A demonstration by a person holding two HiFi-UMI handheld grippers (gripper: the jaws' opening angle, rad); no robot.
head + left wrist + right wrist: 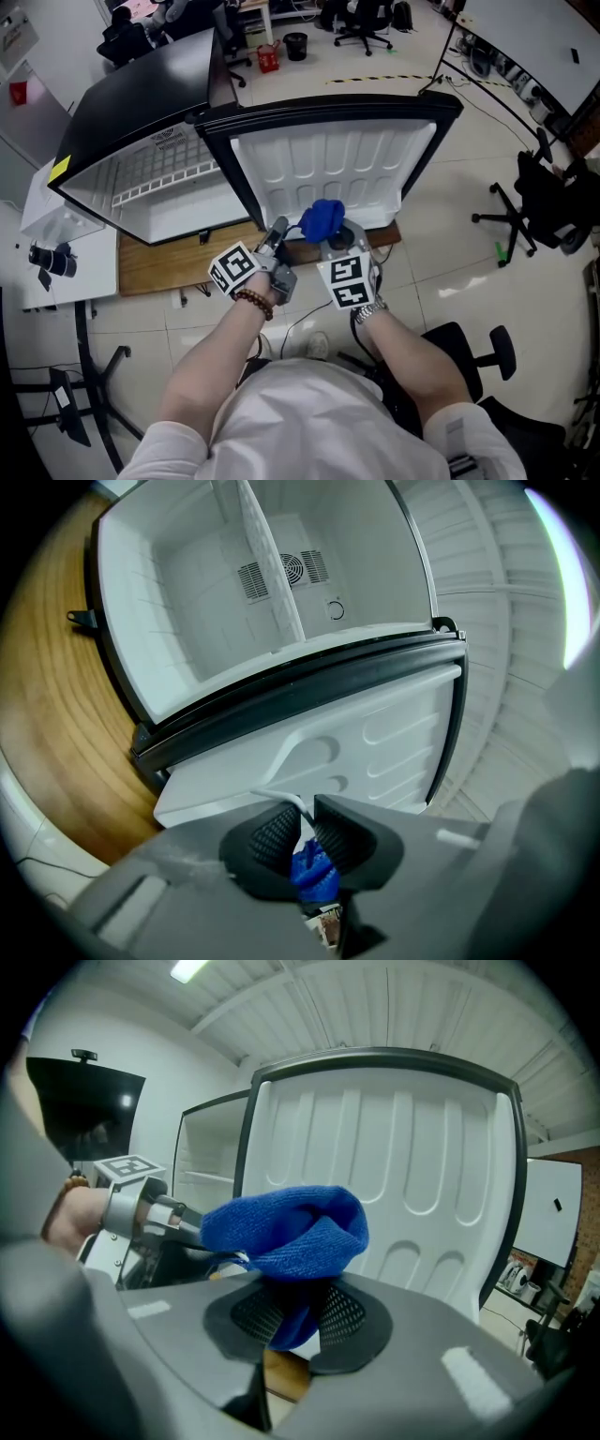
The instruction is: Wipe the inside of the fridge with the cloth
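A small fridge [178, 187] stands on a wooden platform [159, 262], its white inside [197, 592] open toward me. Its door [328, 169] hangs wide open, ribbed inner face [403, 1157] showing. A bunched blue cloth [323, 220] is held in front of the door by both grippers. My right gripper [342, 239] is shut on the cloth's [291, 1227] lower fold, which bulges above the pads. My left gripper [277, 234] pinches an edge of the cloth [314, 878] together with its white tag [281, 801]. That left gripper [178, 1218] also shows at the left of the right gripper view.
A white table [56, 253] with a black object on it stands left of the platform. Black office chairs [530, 202] stand on the right and one [469, 347] sits close behind my right arm. A red bucket [268, 58] and a black bin [295, 45] are far behind the fridge.
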